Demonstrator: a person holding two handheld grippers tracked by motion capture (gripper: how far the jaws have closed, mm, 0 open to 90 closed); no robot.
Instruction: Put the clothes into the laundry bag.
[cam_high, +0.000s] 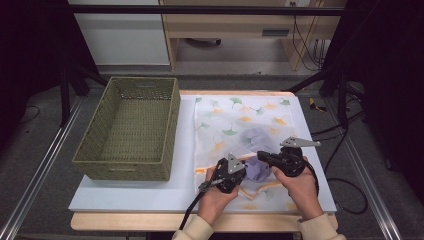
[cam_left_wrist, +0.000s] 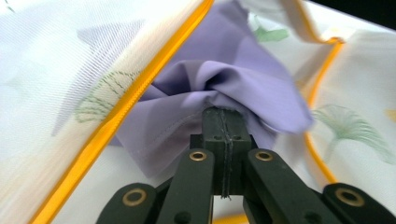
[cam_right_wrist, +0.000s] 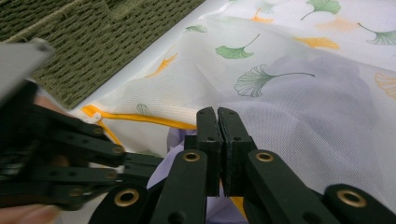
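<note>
Cloth (cam_left_wrist: 243, 88) in left tongs (cam_left_wrist: 224, 116)

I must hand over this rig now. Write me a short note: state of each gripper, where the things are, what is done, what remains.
Left gripper: shut on the purple cloth, at the mouth of the mesh laundry bag.
Right gripper: shut on the bag's upper mesh layer at the orange-zipped opening, holding it up, it seems.
Things: bag flat on the white table; green woven basket to its left.
Done: cloth partly inside, a darker patch shows through the mesh.
Left: probably push the rest in and close the zipper.
</note>
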